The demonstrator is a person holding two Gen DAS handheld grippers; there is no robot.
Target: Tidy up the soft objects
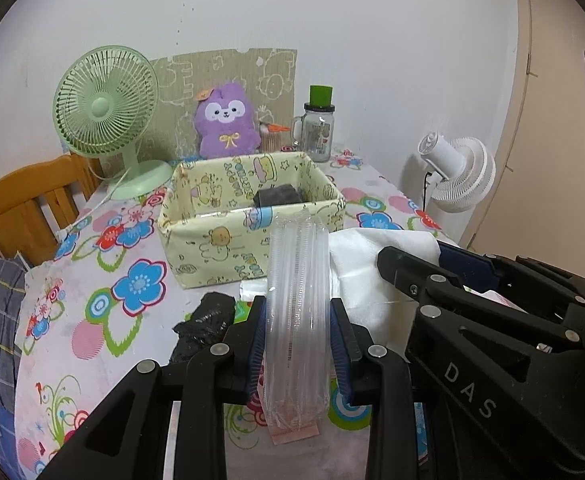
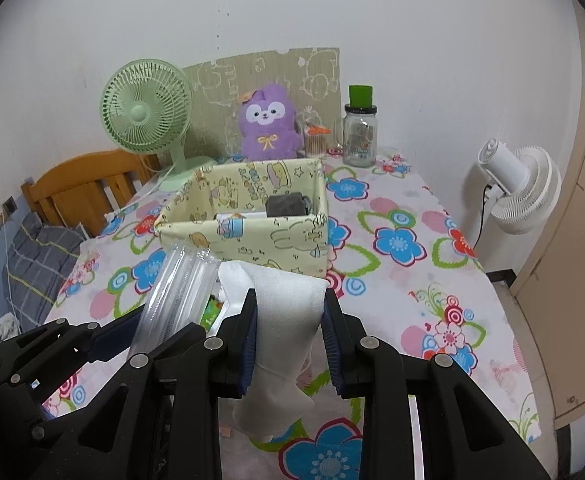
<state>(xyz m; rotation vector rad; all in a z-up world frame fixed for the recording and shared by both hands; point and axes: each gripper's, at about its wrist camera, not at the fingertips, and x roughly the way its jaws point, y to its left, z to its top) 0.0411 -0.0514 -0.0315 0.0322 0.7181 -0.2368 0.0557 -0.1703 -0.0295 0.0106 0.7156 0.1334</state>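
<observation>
Nearest the left wrist camera, the left gripper is clamped on a clear plastic packet, which stands upright between its blue pads, clear of the table. To its right, the right gripper is closed on a folded white cloth, whose lower end hangs below the jaws. Both grippers are held side by side above the flowered tablecloth. A crumpled black item lies on the cloth near the left gripper. Farther off stands the open yellow fabric box, with a dark grey bundle inside its far right corner. Behind the box, against the wall, stand a green fan, a purple plush toy and a glass jar.
</observation>
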